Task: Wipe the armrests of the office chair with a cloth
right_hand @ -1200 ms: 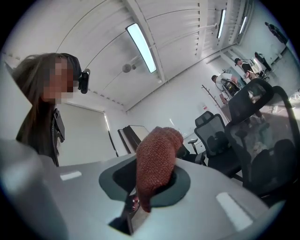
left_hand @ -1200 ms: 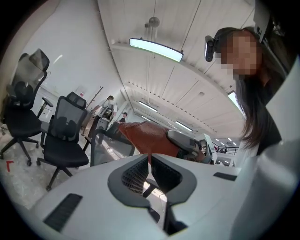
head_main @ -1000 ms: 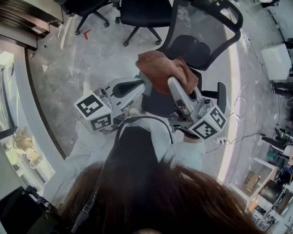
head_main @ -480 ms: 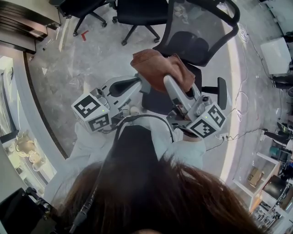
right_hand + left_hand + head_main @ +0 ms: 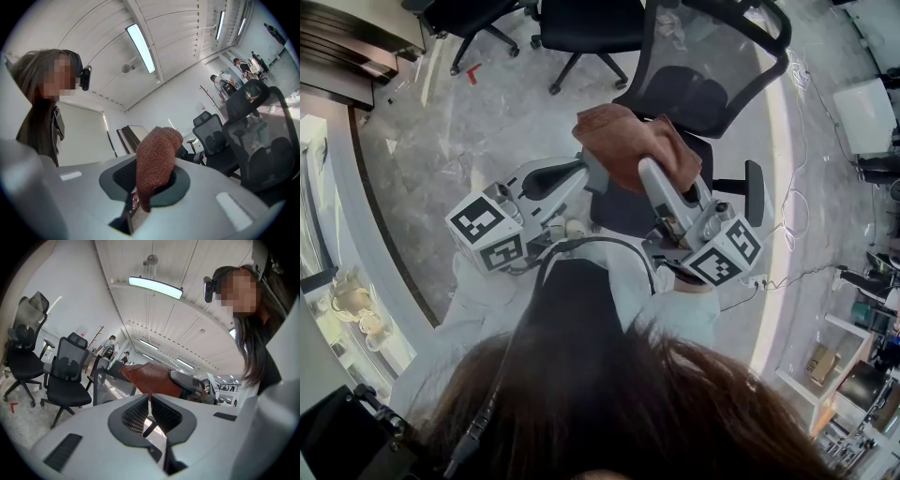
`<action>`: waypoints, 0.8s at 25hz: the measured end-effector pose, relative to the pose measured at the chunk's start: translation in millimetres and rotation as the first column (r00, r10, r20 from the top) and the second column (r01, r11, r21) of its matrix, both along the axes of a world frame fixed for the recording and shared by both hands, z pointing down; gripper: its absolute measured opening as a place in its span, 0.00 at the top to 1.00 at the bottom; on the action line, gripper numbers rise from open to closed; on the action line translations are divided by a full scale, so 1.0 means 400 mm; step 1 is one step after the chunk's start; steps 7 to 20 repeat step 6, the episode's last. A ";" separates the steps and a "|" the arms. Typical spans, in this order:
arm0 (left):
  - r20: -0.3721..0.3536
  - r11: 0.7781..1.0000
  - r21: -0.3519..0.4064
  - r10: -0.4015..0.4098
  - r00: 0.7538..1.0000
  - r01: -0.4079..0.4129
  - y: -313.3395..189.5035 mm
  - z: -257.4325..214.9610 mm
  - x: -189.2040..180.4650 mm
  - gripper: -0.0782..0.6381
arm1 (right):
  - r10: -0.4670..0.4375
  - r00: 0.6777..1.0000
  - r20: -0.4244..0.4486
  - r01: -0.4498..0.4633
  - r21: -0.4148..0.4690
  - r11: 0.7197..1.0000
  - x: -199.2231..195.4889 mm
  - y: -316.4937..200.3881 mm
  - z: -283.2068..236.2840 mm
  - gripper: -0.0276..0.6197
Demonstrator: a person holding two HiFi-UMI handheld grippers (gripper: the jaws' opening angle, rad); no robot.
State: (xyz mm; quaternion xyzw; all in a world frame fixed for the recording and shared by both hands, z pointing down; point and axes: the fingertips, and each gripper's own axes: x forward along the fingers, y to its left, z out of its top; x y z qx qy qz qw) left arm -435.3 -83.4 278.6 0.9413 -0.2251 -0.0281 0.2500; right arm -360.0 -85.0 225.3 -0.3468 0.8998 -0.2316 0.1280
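Facing black mesh-backed office chair [image 5: 712, 89] on grey floor, person held both grippers raised over its seat. Left gripper [image 5: 149, 403]: jaws together, nothing between them, tip just beside cloth. Right gripper [image 5: 151, 185]: jaws clamped on rust-brown knitted cloth [image 5: 628, 141], which stood bunched above jaws, in air over front of seat. Chair's black armrest [image 5: 756, 192] lay to right of right gripper, apart from cloth.
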 end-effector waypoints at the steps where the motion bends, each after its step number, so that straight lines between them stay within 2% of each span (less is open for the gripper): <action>1: 0.000 1.000 -0.001 0.000 1.000 0.000 -0.004 0.001 0.002 0.88 | 0.000 1.000 0.000 0.000 -0.001 1.000 0.001 -0.004 0.001 0.89; 20: 0.000 1.000 -0.003 0.001 1.000 -0.001 -0.005 0.001 0.002 0.88 | -0.007 1.000 -0.004 0.007 -0.006 1.000 -0.007 -0.008 0.005 0.90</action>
